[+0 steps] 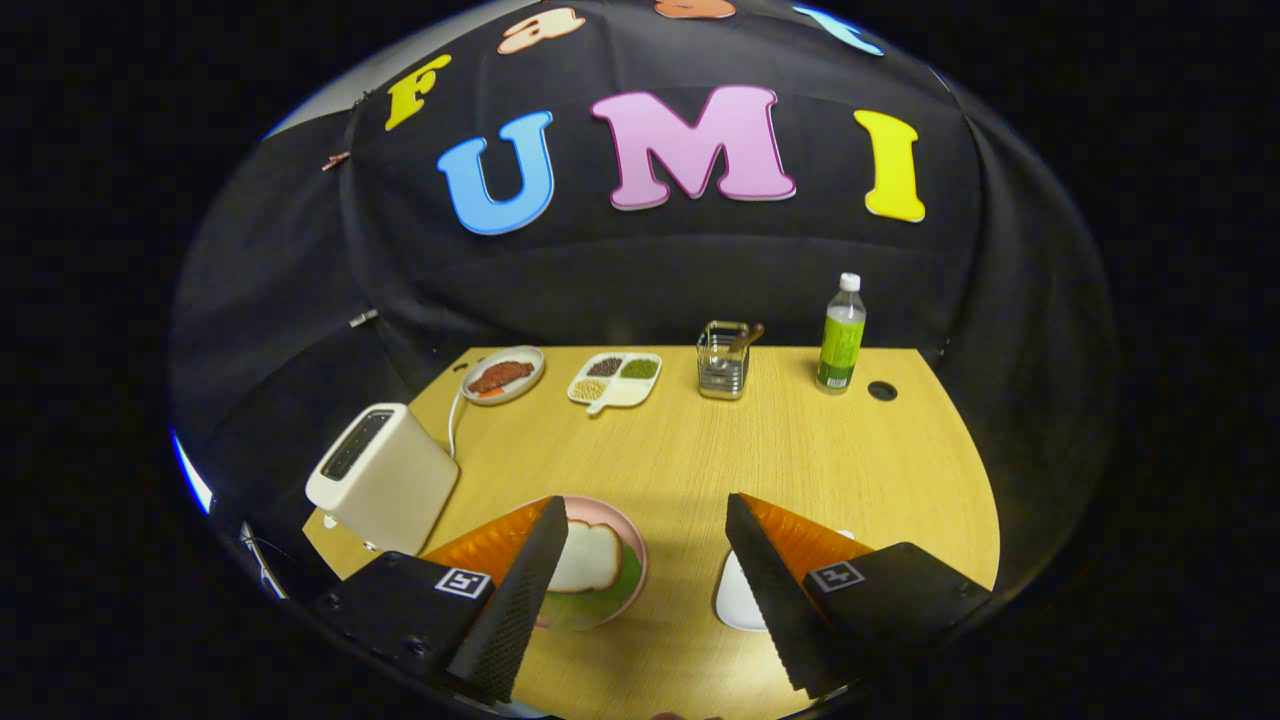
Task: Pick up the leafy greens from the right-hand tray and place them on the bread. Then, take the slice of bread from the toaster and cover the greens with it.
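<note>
Surface: a pale wooden top with a rounded near edge carries every item, with a small dark round hole in it by the far right corner.
Tongs: the two black ribbed fingers stand spread wide apart above the near part of the surface, nothing held between them.
Toaster: a white box with one dark slot on top stands at the near left edge, its cord running toward the far side.
Pink plate: it lies just beside the left finger, partly hidden by it, and holds a bread slice resting on top of leafy greens, whose green edge shows under the bread's near side.
White tray: it sits by the right finger and is mostly covered by it.
Bottle: green-labelled with a white cap, upright at the far right.
Wire holder: a metal rack with a utensil in it, left of the bottle.
Divided dish: white, with small heaps of grains or beans.
Small plate: far left, holding reddish food.
</note>
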